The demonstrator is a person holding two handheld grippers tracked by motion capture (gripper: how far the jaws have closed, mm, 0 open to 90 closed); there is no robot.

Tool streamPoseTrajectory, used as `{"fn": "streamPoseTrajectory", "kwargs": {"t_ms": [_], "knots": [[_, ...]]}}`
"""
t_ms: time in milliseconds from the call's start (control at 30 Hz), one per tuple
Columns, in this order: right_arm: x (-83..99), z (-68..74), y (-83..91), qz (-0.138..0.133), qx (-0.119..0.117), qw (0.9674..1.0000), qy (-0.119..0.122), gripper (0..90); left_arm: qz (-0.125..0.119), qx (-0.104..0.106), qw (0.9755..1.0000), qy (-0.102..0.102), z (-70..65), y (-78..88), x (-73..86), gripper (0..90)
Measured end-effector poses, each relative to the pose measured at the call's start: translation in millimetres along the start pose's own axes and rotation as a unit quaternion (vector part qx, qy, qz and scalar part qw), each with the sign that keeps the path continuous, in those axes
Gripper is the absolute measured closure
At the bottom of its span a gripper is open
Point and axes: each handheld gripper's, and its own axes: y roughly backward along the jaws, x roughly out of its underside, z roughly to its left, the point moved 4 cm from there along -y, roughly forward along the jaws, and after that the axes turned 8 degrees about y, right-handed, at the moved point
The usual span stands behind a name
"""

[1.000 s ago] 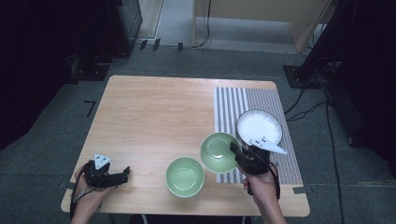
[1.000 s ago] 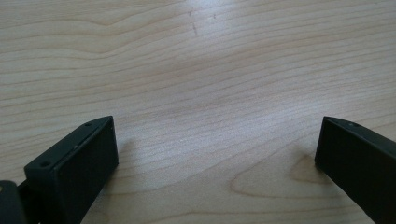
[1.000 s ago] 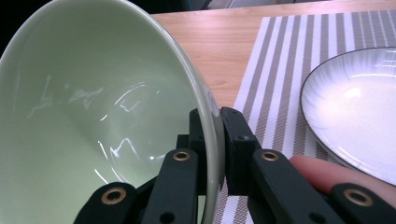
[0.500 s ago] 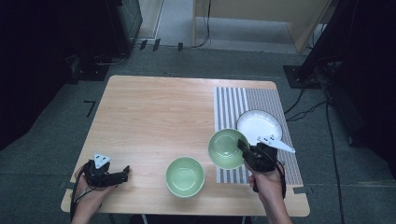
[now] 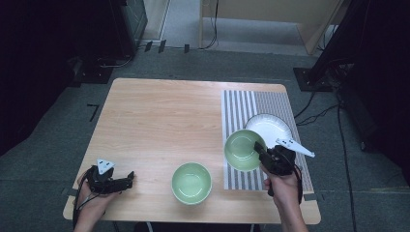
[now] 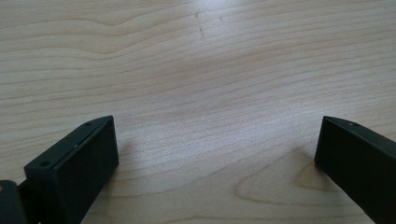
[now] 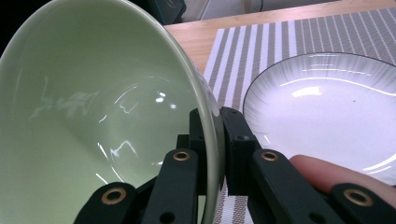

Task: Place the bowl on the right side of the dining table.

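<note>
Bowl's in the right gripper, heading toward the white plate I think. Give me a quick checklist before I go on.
1. Grip: right gripper is shut on the rim of the held green bowl, one jaw inside, one outside: ok.
2. Bowl contents: empty inside: ok.
3. White plate: bare, on the striped mat: ok.
4. Bowl level: tilted in the right gripper view: not ok.
5. Left gripper: jaws open over bare table, apart from the second green bowl: ok.
6. Clearance between bowl base and plate: cannot tell.
</note>
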Motion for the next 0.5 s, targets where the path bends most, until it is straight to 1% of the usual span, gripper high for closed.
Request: {"fn": "streamPoseTrajectory", "kwargs": {"t_ms": [33, 67, 133, 167, 200, 267, 300, 367, 400, 500], "knots": [[0.0, 0.0, 0.0, 0.000, 0.000, 1.0000, 0.000, 85.0, 0.000, 0.000, 1.0000, 0.000, 0.0, 0.0, 0.0, 0.0], [-0.7, -4.9, 0.4, -0.001, 0.004, 1.0000, -0.004, 85.0, 0.000, 0.000, 1.0000, 0.000, 0.0, 0.0, 0.0, 0.0], [-0.9, -6.6, 0.6, -0.002, 0.006, 1.0000, -0.006, 84.9, 0.000, 0.000, 1.0000, 0.000, 0.0, 0.0, 0.0, 0.0], [-1.3, -9.1, 1.1, -0.002, 0.007, 0.9999, -0.010, 85.0, 0.000, 0.000, 1.0000, 0.001, 0.0, -0.2, -0.1, 0.0], [-2.2, -15.1, 1.9, -0.005, 0.013, 0.9998, -0.015, 85.0, 0.000, 0.000, 1.0000, 0.001, 0.0, -0.2, -0.2, 0.0], [-2.3, -16.6, 2.1, -0.005, 0.014, 0.9998, -0.016, 85.0, -0.001, -0.001, 1.0000, 0.001, 0.0, -0.3, -0.2, 0.0], [-2.9, -23.2, 2.7, -0.007, 0.020, 0.9995, -0.022, 85.0, 0.000, -0.001, 1.0000, 0.001, 0.0, -0.2, -0.2, 0.0], [-3.2, -27.7, 2.9, -0.008, 0.024, 0.9993, -0.026, 85.0, -0.001, -0.001, 1.0000, 0.001, -0.1, -0.3, -0.2, 0.0], [-3.2, -27.7, 2.9, -0.008, 0.024, 0.9993, -0.026, 85.0, -0.001, -0.001, 1.0000, 0.001, -0.1, -0.3, -0.2, 0.0], [-3.1, -35.8, 1.7, -0.008, 0.030, 0.9989, -0.035, 85.0, -0.001, -0.001, 1.0000, 0.001, -0.1, -0.3, -0.2, 0.0]]}}
